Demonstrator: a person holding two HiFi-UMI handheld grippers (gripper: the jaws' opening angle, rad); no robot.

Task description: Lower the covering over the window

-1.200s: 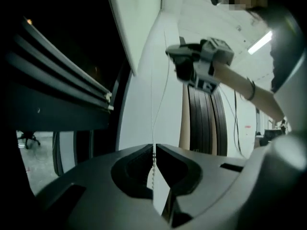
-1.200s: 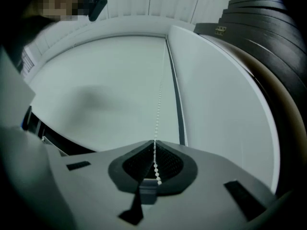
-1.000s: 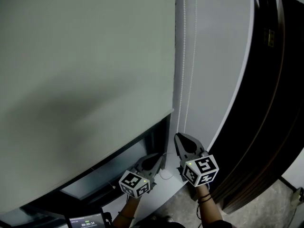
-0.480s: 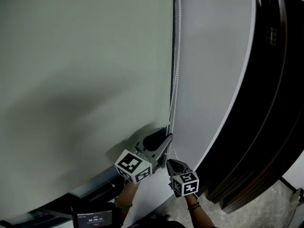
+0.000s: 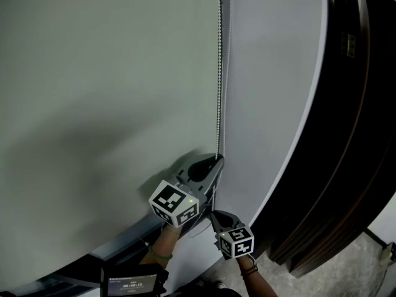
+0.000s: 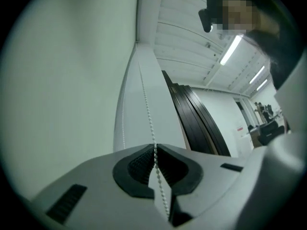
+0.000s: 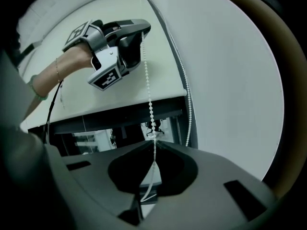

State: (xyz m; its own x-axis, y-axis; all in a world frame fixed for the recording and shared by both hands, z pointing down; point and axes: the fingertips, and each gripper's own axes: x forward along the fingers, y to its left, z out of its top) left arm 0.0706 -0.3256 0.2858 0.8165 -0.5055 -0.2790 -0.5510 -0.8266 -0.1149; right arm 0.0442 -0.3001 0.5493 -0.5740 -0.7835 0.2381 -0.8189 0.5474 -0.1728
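Observation:
The pale green roller blind (image 5: 105, 91) covers nearly the whole window. Its white bead chain (image 5: 218, 91) hangs along the blind's right edge. My left gripper (image 5: 215, 161) is the upper one. Its jaws have just been closing and now pinch the bead chain (image 6: 146, 104) between the pads of the left gripper (image 6: 155, 148). Just below, my right gripper (image 5: 212, 214) is shut on the same bead chain (image 7: 147, 80), which runs taut from the right gripper (image 7: 154, 142) up to the left gripper (image 7: 142, 30).
A strip of uncovered window glass (image 7: 120, 123) shows under the blind's bottom edge. The chain's second strand (image 7: 188, 114) hangs beside the white wall (image 5: 272, 104). Dark wooden panels (image 5: 359, 135) stand at the right. A small screen device (image 5: 130, 283) is at the bottom.
The right gripper has come down with the chain and the left gripper has gone up past it to a higher spot. The blind's bottom edge has dropped, covering more glass.

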